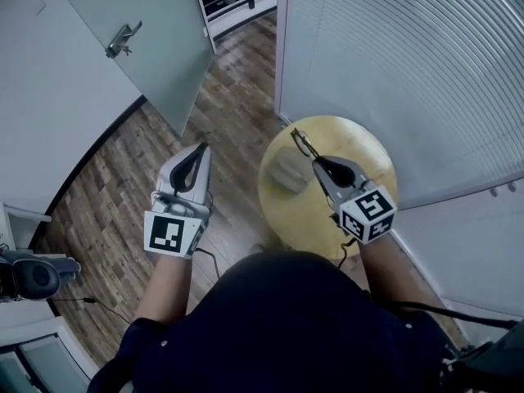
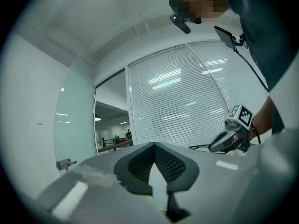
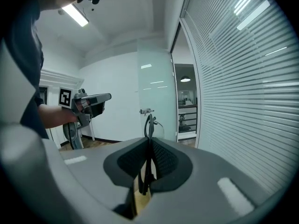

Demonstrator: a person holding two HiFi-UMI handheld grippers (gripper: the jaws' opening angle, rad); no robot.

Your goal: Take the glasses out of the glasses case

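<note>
Torso (image 1: 278, 326) in a dark shirt fills the bottom of the head view. Left to right from there:

Left claw (image 1: 202, 151): jaws together at the tips, nothing between them (its own view shows just the two pads meeting, with the blinds (image 2: 187, 106) behind). It hangs over the wood floor (image 1: 123, 178), well apart from the counter (image 1: 372, 142). Idle, as far as I can see.

Glasses case (image 1: 288, 171): pale grey-beige, lying on the round yellow counter, towards its left side. Can't tell from here whether it's open or closed.

Glasses (image 1: 300, 142): out of the case, pinched in the right claw (image 1: 318, 164), jaws narrow and clamped on the frame. They sit up off the counter, apart from the case and just right of it in the head view.

Status, my read: extraction is done. What's left is at most setting the glasses down, and the task line doesn't ask for that.

Look of the glasses: thin dark wire frame, clear lens, seen edge-on in the right gripper view, poking out past the claw tips. Folded or not, can't tell. Light and spindly, so I'd expect them to twist easily in the grip.
</note>
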